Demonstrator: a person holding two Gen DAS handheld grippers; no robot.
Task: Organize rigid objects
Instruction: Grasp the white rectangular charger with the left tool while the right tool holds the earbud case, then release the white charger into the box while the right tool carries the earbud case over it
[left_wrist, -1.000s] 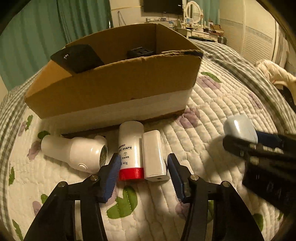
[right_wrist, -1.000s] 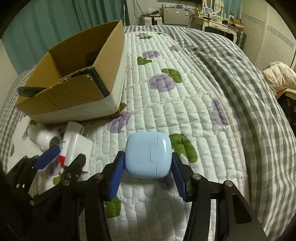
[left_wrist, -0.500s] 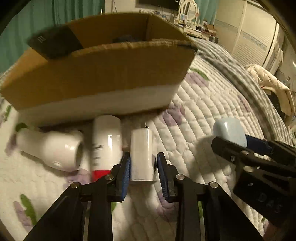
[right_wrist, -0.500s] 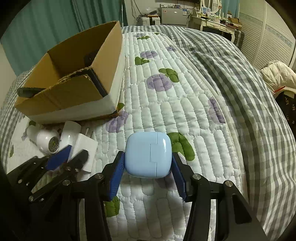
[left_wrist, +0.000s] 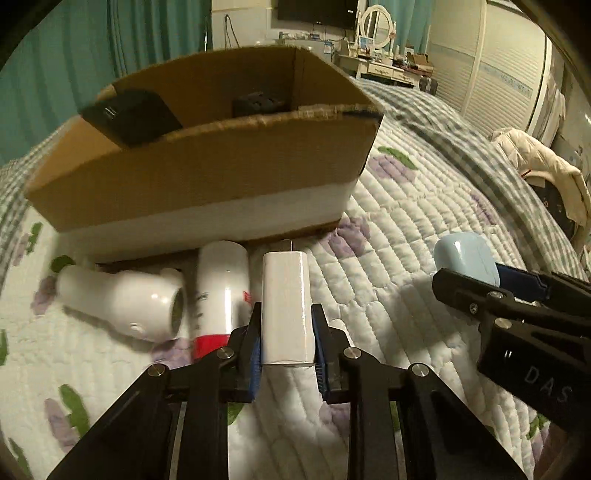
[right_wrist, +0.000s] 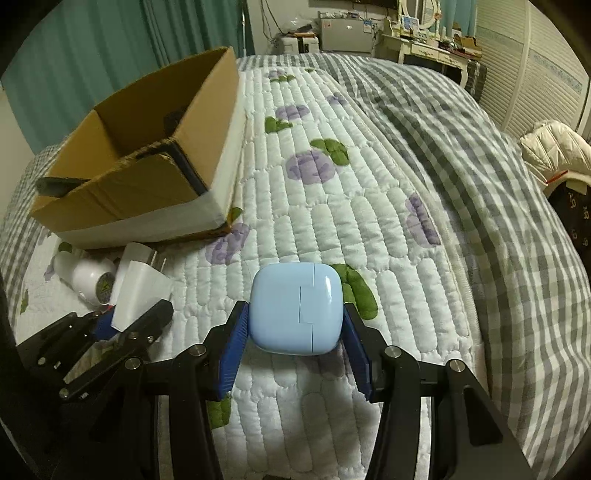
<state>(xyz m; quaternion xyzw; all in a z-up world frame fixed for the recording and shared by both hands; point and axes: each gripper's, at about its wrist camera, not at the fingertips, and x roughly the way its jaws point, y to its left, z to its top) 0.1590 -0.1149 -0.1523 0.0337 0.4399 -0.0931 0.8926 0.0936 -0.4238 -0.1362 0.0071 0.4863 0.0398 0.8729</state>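
My left gripper (left_wrist: 286, 343) is shut on a white charger plug (left_wrist: 284, 306) and holds it just above the quilt, in front of the cardboard box (left_wrist: 207, 177). Beside it lie a white tube with a red cap (left_wrist: 218, 291) and a white bottle (left_wrist: 122, 299) on its side. My right gripper (right_wrist: 293, 332) is shut on a pale blue case (right_wrist: 295, 306), which also shows in the left wrist view (left_wrist: 465, 258). In the right wrist view, the charger (right_wrist: 138, 291) and box (right_wrist: 147, 177) show at left.
The box holds a black flat device (left_wrist: 129, 114) leaning at its left corner and a dark object (left_wrist: 258, 103) inside. A grey checked blanket (right_wrist: 480, 184) covers the bed's right side. A white jacket (left_wrist: 539, 162) lies on a chair at far right.
My left gripper has closed on the white charger and lifted it slightly off the quilt. The right gripper keeps holding the blue case, nearly still.
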